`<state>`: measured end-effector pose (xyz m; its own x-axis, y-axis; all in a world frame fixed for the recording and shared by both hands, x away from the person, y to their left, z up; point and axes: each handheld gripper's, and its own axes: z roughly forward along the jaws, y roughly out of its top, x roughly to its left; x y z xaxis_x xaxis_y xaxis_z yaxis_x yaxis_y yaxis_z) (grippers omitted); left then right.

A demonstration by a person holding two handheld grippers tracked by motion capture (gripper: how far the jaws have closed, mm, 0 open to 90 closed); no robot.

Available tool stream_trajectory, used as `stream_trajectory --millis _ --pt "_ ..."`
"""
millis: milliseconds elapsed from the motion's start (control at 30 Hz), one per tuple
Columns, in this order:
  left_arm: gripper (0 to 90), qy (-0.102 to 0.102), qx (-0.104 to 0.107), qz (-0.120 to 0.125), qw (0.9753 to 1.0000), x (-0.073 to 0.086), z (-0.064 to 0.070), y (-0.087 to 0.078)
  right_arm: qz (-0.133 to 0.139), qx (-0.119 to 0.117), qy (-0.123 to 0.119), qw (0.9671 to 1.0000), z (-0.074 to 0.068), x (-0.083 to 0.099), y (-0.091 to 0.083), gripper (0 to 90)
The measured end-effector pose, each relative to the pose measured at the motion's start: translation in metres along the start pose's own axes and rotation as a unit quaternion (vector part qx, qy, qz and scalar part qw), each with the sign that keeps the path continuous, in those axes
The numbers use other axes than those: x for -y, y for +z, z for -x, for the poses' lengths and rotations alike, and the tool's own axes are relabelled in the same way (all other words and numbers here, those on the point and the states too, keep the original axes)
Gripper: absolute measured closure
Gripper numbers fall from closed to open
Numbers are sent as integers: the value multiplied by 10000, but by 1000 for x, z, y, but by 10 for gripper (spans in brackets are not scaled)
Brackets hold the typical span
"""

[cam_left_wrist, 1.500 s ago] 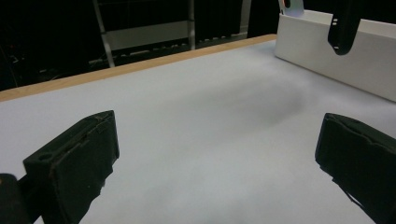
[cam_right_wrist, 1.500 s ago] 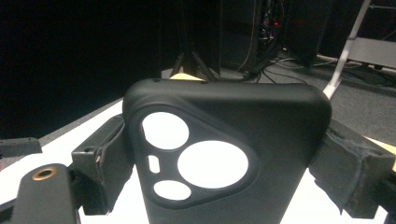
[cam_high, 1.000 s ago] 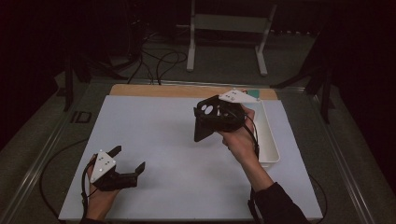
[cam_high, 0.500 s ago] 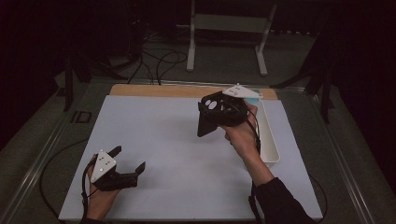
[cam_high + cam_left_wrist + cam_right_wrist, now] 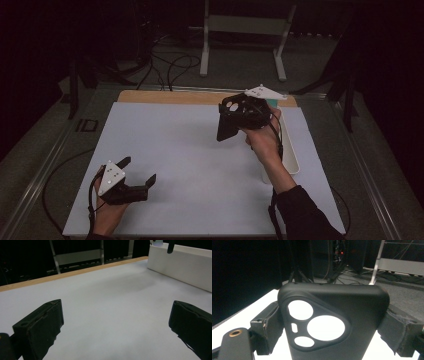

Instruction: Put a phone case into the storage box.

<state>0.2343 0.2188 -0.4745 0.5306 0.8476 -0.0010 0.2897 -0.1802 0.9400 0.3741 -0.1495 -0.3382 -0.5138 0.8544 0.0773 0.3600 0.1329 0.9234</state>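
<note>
The left gripper rests low on the white mat at the near left corner, jaws spread wide with nothing between them; its own view shows only bare mat in the gap. It sits well apart from the work.

Farther in, the right gripper is held up above the mat, right of centre, jaws closed on a black phone case. In the right gripper view the case is pinched across its width, one jaw on each long side, the camera cut-out end pointing away from the hand. From the high view its long axis tilts down and toward the left, the free end hanging over the mat without touching it.

Just beyond and to the right of that hand lies a long white tray, running near to far along the mat's right edge. The case is to the tray's left, near its far half. A bit of teal shows at the far end of the tray, behind the gripper; I cannot tell what it is, and the rest of the inside is hidden by the arm. The left gripper view shows the tray's wall from the side.

My guess is that the next move depends on whether the case goes left and down to the mat or right into the tray; the right hand is the nearer to both.
</note>
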Motion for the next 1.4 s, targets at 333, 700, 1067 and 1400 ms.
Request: stream_trajectory --millis 333,700,1067,1400 --pt "2 -12 9 3 10000 0 0 0 43 204 38 9998 19 -7 -1 141" --pt "2 4 11 -8 10000 0 0 0 76 372 149 9992 35 -13 -2 141" --pt "2 76 26 -45 10000 1 3 2 74 566 149 9983 46 -17 0 141" --pt "1 81 16 -29 10000 0 2 1 51 799 180 9966 60 -18 -1 141"
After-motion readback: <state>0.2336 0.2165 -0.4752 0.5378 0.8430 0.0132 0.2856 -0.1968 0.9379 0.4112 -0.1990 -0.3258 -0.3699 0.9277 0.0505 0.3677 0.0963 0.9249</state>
